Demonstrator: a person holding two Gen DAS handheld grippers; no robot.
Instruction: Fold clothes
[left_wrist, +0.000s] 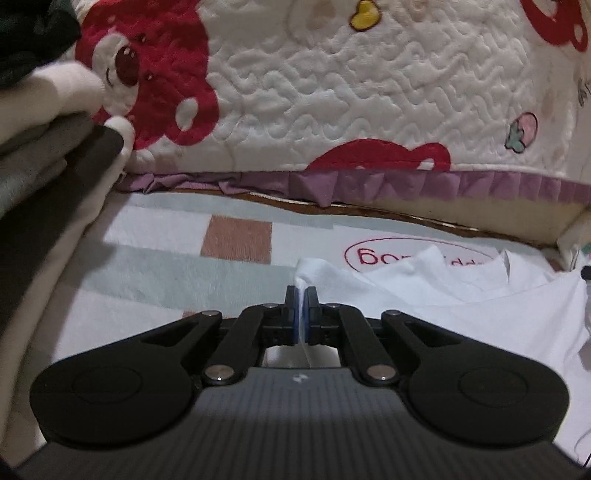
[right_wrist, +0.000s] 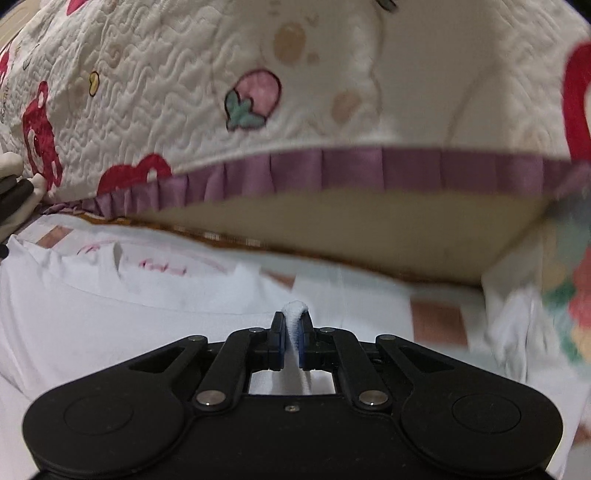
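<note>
Below the wavy-quilted cream bedspread (left_wrist: 332, 92), both black grippers, left (left_wrist: 302, 295) and right (right_wrist: 291, 321), pinch folds of soft white cotton garment (left_wrist: 461, 325).

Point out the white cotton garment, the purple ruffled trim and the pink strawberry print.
white cotton garment (left_wrist: 461, 317), left wrist view, flat body
purple ruffled trim (right_wrist: 369, 166), right wrist view, middle pleats
pink strawberry print (right_wrist: 255, 98), right wrist view, fruit centre

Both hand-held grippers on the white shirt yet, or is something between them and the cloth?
Nothing in between. The left hand-held gripper and the right hand-held gripper are each shut on a pinch of the white shirt.
</note>
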